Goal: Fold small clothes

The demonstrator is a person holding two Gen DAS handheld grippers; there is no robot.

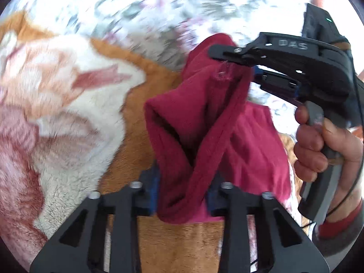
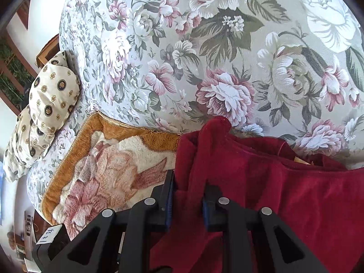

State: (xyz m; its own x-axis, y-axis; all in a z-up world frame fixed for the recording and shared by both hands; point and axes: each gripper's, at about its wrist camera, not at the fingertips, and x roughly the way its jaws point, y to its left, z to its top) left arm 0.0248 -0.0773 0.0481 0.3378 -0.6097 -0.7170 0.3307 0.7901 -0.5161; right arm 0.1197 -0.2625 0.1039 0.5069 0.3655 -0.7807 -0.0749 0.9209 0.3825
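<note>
Grippers (image 1: 182, 193) (image 2: 187, 204) — both clamped on red garment (image 1: 182, 118)

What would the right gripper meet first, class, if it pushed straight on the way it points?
The right gripper is already shut on the red garment, so cloth comes first. Beyond its bunched top, the line seems to reach the floral cover, though depth is hard to judge.

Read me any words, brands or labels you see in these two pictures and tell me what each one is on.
"DAS": raised letters on the black body of the right gripper, seen from the left wrist.
White label on a black box at the lower left of the right wrist view: handwritten marks, not readable.
No other text.
</note>
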